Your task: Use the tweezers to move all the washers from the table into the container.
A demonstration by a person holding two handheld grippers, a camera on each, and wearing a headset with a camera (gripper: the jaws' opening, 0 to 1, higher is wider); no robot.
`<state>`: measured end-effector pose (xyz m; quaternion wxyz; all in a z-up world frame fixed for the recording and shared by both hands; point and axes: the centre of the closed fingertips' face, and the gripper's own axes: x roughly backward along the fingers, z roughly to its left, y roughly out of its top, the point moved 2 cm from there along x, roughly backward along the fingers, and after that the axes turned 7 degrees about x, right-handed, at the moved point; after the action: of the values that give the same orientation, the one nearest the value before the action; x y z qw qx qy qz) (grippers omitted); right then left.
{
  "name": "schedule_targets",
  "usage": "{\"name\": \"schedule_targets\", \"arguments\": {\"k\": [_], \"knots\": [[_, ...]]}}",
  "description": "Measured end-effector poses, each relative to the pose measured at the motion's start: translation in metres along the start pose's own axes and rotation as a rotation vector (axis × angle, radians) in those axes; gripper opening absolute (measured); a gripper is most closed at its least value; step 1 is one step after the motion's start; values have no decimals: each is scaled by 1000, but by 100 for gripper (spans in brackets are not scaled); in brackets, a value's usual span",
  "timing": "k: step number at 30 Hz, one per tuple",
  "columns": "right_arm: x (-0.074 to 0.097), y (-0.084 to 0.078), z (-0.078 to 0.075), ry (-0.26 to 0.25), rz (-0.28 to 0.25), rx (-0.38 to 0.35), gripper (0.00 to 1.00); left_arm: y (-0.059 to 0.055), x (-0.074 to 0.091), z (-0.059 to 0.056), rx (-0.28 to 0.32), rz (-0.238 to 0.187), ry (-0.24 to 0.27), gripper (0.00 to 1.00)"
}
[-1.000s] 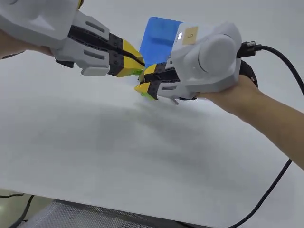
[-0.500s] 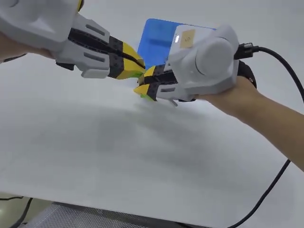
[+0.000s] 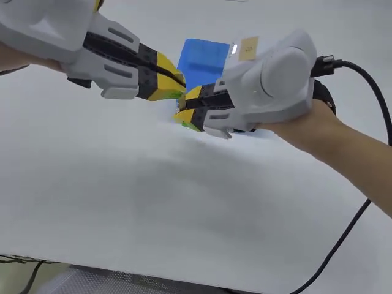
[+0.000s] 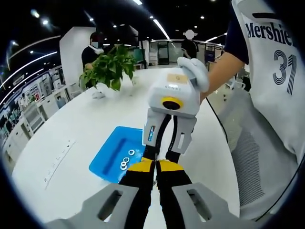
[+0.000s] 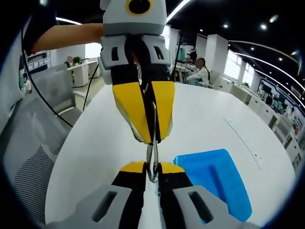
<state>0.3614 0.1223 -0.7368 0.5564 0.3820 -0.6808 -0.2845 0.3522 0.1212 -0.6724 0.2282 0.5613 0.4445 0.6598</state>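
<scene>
Two hand-held grippers meet tip to tip above the white table [image 3: 184, 202]; the left gripper [image 3: 179, 84] comes in from the upper left of the head view and the right gripper [image 3: 182, 114] is held in a hand [image 3: 309, 125] on the right, a black cable [image 3: 367, 79] trailing from its rear; both have grey moulded plastic bodies, black jaw arms and yellow wedge-shaped tips; in the right gripper view a pair of slim, shiny metal tweezers [image 5: 153, 152] runs in a thin line from between the left gripper's yellow tips down into the right gripper's own tips, so each pair of jaws stands narrow, pressed on the tweezers; a shallow blue rectangular plastic container [image 4: 112, 157] lies flat on the table just beyond the meeting tips, to the left in the left gripper view and to the right in the right gripper view; several small pale ring-shaped washers [image 4: 126, 161] lie inside it near its nearer edge, close together; the table surface is smooth and matt; a leafy green potted plant [image 4: 108, 70] stands farther back on the table.
</scene>
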Motion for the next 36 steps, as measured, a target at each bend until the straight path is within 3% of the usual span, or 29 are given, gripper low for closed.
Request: {"name": "schedule_targets", "arguments": {"k": [13,22,29,36], "knots": [[32,31,-17,-85,-39,42,10,44,14,0,-108,-28,28,6],[46,33,-37,-136,-38,57,11,63,7,13,-171,-30,21,6],[52,22,-53,-165,-23,40,11,68,-8,27,-196,-15,-2,6],[50,4,-59,-169,1,22,11,59,-23,39,-193,2,-24,6]]}}
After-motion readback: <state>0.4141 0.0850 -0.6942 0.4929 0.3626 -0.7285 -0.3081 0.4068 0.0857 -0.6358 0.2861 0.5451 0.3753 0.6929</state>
